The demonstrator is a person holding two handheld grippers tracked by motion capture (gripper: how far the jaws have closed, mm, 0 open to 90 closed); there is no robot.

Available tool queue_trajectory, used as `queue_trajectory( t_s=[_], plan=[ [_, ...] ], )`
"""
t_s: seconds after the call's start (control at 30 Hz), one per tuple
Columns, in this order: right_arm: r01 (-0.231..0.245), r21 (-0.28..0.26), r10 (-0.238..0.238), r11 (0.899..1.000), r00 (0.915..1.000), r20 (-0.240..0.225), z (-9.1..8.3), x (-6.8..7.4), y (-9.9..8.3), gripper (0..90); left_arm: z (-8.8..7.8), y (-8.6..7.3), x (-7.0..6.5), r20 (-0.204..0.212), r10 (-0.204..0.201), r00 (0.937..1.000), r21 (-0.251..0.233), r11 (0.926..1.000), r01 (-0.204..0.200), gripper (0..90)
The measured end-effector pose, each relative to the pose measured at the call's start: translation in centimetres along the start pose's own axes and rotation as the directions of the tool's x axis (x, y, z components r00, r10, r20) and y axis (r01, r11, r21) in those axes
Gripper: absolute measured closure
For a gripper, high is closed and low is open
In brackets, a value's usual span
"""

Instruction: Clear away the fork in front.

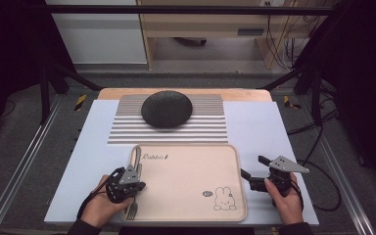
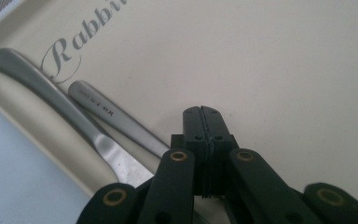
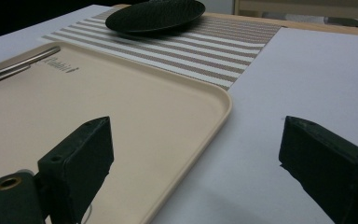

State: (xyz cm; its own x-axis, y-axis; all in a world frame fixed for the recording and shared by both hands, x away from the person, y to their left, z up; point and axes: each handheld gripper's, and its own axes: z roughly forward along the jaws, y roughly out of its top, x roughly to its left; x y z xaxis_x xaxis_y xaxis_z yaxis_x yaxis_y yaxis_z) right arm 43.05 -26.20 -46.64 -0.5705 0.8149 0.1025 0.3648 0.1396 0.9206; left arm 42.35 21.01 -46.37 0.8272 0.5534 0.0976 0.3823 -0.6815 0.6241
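A beige tray (image 1: 191,169) printed with "Rabbit" and a bunny lies at the table's front. A knife (image 2: 51,93) and a second steel handle (image 2: 116,119) lie along its left side; the high view has fork tines (image 1: 132,210) at the tray's front-left corner. My left gripper (image 1: 136,172) hovers over that cutlery, its jaws (image 2: 201,116) shut together with nothing between them, and the second handle runs beneath them. My right gripper (image 1: 252,167) rests right of the tray, open (image 3: 196,140) and empty, pointing toward the tray's right edge (image 3: 223,100).
A black plate (image 1: 167,108) sits on a striped placemat (image 1: 122,132) behind the tray, also seen ahead of the right gripper (image 3: 156,15). White table surface (image 1: 259,127) lies to the right of the placemat. A wooden edge runs along the back.
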Motion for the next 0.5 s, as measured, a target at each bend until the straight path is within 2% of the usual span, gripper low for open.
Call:
queue_trajectory(
  t_s=[0.23,0.37,0.5],
  plan=[
    [0.012,0.009,-0.012,1.000,0.9999,0.008,0.0,0.0,0.0,9.9,0.2,1.0,-0.2,-0.031,0.035,0.9989,-0.043,0.9984,-0.036,90.0],
    [0.015,0.007,-0.015,1.000,0.9998,0.014,0.0,-0.1,0.0,9.5,0.3,1.7,-0.4,-0.051,0.065,0.9966,-0.054,0.9962,-0.068,90.0],
    [0.019,0.009,-0.019,1.000,0.9996,0.022,0.0,-0.1,-0.1,9.4,0.6,2.1,-0.6,-0.053,0.077,0.9957,-0.054,0.9954,-0.079,90.0]
  ],
)
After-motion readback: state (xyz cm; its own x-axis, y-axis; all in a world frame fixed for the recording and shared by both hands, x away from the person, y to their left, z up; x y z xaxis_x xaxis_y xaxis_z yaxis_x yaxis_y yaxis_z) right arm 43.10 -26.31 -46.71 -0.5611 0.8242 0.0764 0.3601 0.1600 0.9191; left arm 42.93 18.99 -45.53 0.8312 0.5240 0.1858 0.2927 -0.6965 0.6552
